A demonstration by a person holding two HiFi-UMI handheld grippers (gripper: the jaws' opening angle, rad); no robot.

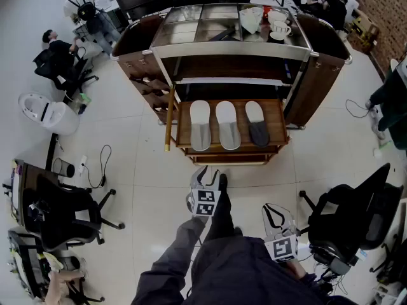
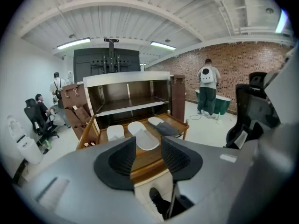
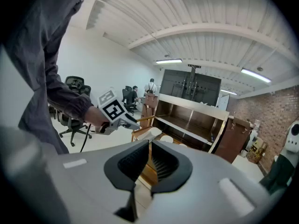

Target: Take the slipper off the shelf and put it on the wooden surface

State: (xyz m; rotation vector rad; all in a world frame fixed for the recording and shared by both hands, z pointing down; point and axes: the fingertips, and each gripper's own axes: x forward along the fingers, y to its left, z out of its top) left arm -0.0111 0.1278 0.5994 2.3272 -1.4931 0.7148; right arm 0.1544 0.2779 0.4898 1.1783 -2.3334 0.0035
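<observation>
Three slippers lie side by side on the pull-out wooden surface of the cart: two light ones and a dark grey one. In the left gripper view they show as pale shapes with the dark slipper beside them. The shelf board above them looks bare. My left gripper hovers just in front of the wooden surface, jaws open and empty. My right gripper hangs lower and further back, jaws together with nothing in them.
The cart's steel top carries white cups. Brown side panels flank it. Office chairs stand at the left and right. A cable lies on the floor. A person stands by the brick wall.
</observation>
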